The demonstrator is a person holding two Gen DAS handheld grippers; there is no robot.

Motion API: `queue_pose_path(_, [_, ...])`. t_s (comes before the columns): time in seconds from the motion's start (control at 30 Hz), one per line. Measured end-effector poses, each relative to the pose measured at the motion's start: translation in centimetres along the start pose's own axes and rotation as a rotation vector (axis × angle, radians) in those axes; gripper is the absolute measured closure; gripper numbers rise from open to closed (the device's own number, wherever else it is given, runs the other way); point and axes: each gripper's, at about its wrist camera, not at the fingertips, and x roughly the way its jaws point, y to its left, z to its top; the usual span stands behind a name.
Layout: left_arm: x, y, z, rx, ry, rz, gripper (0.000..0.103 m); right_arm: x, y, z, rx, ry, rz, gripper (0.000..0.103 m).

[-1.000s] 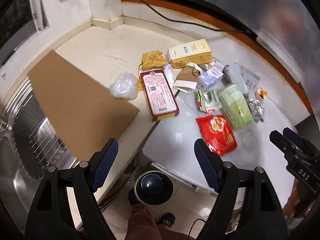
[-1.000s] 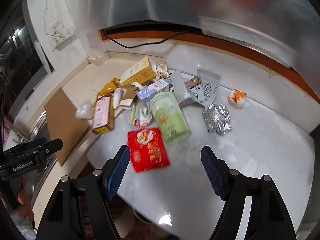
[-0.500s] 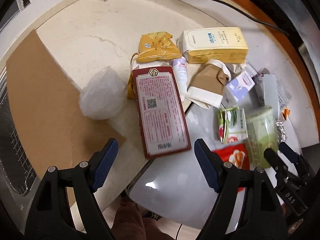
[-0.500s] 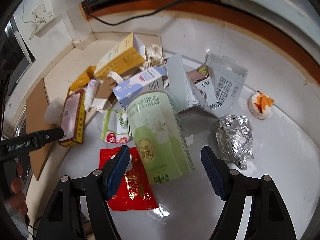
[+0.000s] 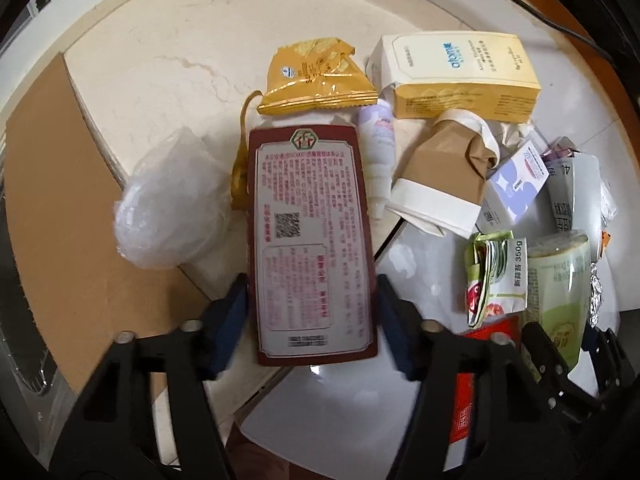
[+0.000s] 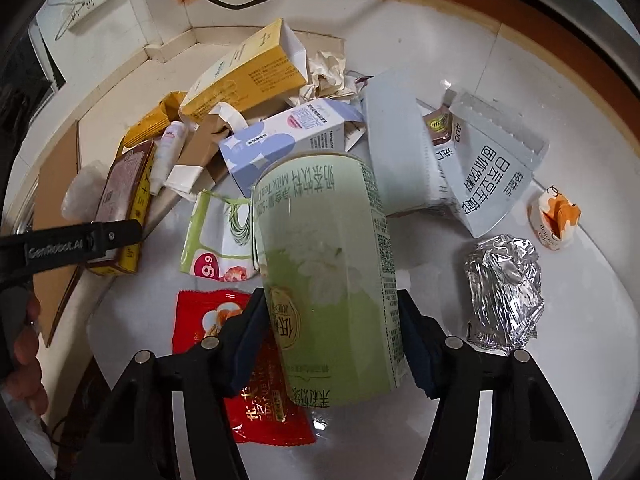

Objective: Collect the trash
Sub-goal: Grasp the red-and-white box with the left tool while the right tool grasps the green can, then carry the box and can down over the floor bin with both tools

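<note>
A dark red flat box (image 5: 312, 240) lies on the cream counter (image 5: 160, 60). My left gripper (image 5: 312, 316) straddles its near end, jaws closing, and both blue pads (image 5: 234, 316) touch its long sides. A pale green paper cup (image 6: 324, 272) lies on its side on the white table (image 6: 560, 360), partly over a red snack packet (image 6: 208, 320). My right gripper (image 6: 332, 332) straddles the cup's near end, jaws closing, pads against its sides. Each gripper shows in the other's view: the left gripper (image 6: 80, 240) by the red box, the right gripper (image 5: 572, 344) at the cup.
Around the box lie a crumpled clear bag (image 5: 172, 204), a yellow snack bag (image 5: 316, 76), a yellow carton (image 5: 460, 72), a brown paper bag (image 5: 440, 176) and a cardboard sheet (image 5: 52, 220). Beyond the cup are a purple box (image 6: 288, 140), a grey pouch (image 6: 480, 168) and crumpled foil (image 6: 504, 288).
Both grippers have dropped toward the trash and narrowed. The left now brackets the red box, the right brackets the green cup; earlier both hung open above them.
</note>
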Motion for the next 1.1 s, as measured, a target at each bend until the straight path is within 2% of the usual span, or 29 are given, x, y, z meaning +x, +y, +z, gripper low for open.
queue_pose_path(0.27, [-1.1, -0.2, -1.3, 0.011, -0.065, 0.003, 0.048, -2.2, -0.8, -1.3, 0.031, -0.047, 0.015, 0.048])
queue_pose_path(0.57, [-5.9, 0.3, -4.8, 0.052, -0.105, -0.063, 0.048, -7.6, -2.2, -3.5, 0.12, -0.089, 0.123, 0.048])
queue_pose_path(0.77, [-9.1, 1.2, -8.5, 0.066, -0.135, -0.109, 0.048, -11.1, -1.8, -6.3, 0.136, -0.114, 0.154, 0.048])
queue_pose_path(1.1, [-13.6, 3.4, -18.2, 0.109, -0.196, -0.191, 0.048, -16.0, 1.4, -13.2, 0.128, -0.131, 0.216, 0.048])
